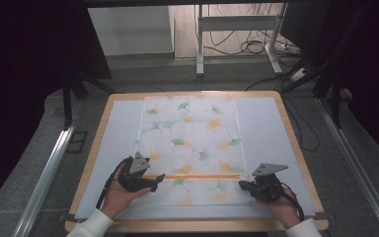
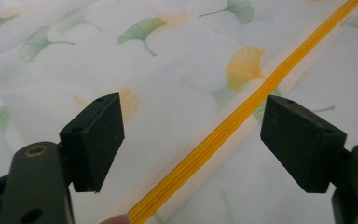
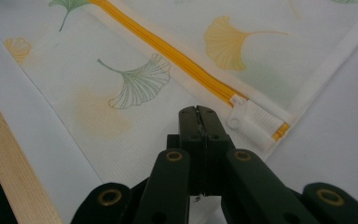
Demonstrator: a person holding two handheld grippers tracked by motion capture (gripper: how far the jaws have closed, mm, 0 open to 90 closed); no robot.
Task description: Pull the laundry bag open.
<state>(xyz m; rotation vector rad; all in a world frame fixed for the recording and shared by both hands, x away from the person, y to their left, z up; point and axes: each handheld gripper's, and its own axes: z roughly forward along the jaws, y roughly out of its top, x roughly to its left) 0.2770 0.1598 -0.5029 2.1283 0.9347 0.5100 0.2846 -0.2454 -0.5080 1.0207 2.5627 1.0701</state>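
**Zipper pouch pinned at one end, other jaws wide open**

Down at the near edge of the wooden table (image 1: pixel 94 148): right gripper (image 3: pixel 199 113) clamped tight, jaws pressed flat together beside the white zipper pull (image 3: pixel 240 114). Probably pinching the cloth of the leaf-print mesh bag (image 1: pixel 192 143) there, though hard to confirm, with the tips covering the contact. Across on the left, left gripper (image 1: pixel 154 181) released, jaws standing well apart, hovering over the orange zipper (image 2: pixel 242 112), which runs diagonally between them without touching either pad.

Judging the step: holding the bag's end steady, readying for work on the zipper. Next move likely calls for lowering the open jaws and closing on cloth or zipper tape cleanly, without bunching the thin mesh.

Farther out, bag lying flat on a pale blue mat (image 1: pixel 266 128). Beyond, floor cables and frame legs dim and hard to read. Bag contents, if any, not discernible.
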